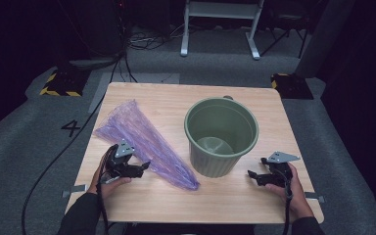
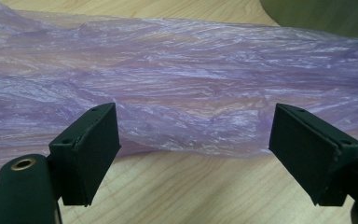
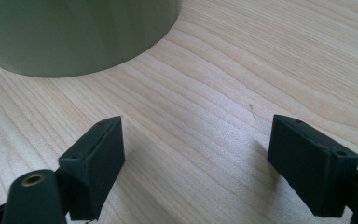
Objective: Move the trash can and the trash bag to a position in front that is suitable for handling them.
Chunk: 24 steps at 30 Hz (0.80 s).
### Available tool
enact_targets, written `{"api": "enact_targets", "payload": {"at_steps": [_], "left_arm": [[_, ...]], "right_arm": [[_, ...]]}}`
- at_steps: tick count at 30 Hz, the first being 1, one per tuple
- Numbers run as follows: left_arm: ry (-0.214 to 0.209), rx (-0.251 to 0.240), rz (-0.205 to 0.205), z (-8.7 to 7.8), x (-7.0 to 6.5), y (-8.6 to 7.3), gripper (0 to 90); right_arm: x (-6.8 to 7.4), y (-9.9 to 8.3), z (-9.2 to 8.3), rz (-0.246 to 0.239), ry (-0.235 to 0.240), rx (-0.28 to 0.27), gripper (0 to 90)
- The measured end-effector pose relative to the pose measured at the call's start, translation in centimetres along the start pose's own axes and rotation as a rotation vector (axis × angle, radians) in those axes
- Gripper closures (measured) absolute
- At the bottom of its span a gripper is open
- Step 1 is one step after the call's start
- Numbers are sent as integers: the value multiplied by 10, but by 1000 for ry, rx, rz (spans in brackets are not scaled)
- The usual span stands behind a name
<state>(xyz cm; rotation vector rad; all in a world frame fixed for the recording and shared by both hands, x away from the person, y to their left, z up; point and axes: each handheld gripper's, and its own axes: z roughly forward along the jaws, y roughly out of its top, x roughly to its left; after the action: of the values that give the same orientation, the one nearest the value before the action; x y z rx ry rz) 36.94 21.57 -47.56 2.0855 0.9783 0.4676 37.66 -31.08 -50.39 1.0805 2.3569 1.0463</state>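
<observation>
Just ahead of the left tongs [image 2: 193,154], gaping wide and holding nothing, the crinkled purple plastic bag [image 2: 177,88] lies flat on the desk [image 1: 235,196]; right tongs [image 3: 196,163] wait open and bare beside the empty green plastic bin [image 1: 221,134]. Lining hasn't begun.

We see a translucent purple bag [image 1: 147,142], finely crinkled, on a pale wood-grain bench [image 1: 254,196]. The bucket [image 1: 221,137] is a dull sage green. Each tool is black: the left tool [image 2: 196,140] and the right tool [image 3: 196,154].
</observation>
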Motion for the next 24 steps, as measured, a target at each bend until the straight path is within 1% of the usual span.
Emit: {"api": "enact_targets", "payload": {"at_steps": [4, 6, 7, 8, 11, 13, 15, 16, 18, 19, 20, 21, 22, 23, 24], "left_arm": [[11, 10, 9, 5, -1, 1, 157], [12, 11, 3, 8, -1, 2, 157], [6, 17, -8, 10, 1, 4, 158], [6, 17, -8, 10, 1, 4, 160], [19, 9, -18, 13, 4, 9, 158], [26, 17, -23, 16, 4, 12, 157], [26, 11, -24, 17, 5, 13, 158], [38, 0, -18, 18, 4, 14, 159], [56, 6, -5, 20, 4, 16, 158], [55, 17, -20, 24, 7, 18, 161], [55, 17, -20, 24, 7, 18, 161], [57, 15, -31, 25, 10, 18, 157], [61, 11, -51, 26, 12, 19, 157], [72, 10, -74, 29, 17, 20, 158], [98, 4, -89, 31, 19, 20, 159]], "right_arm": [[0, 0, 0, 0, 0, 0, 184], [0, 0, 0, 0, 0, 0, 184], [0, 0, 0, 0, 0, 0, 184], [0, 0, 0, 0, 0, 0, 184], [0, 0, 0, 0, 0, 0, 184], [0, 0, 0, 0, 0, 0, 184], [0, 0, 0, 0, 0, 0, 184], [0, 0, 0, 0, 0, 0, 184], [0, 0, 0, 0, 0, 0, 184], [0, 0, 0, 0, 0, 0, 184], [0, 0, 0, 0, 0, 0, 184], [0, 0, 0, 0, 0, 0, 184], [0, 0, 0, 0, 0, 0, 184], [0, 0, 0, 0, -1, 0, 184], [0, 0, 0, 1, -1, 0, 184]]}}
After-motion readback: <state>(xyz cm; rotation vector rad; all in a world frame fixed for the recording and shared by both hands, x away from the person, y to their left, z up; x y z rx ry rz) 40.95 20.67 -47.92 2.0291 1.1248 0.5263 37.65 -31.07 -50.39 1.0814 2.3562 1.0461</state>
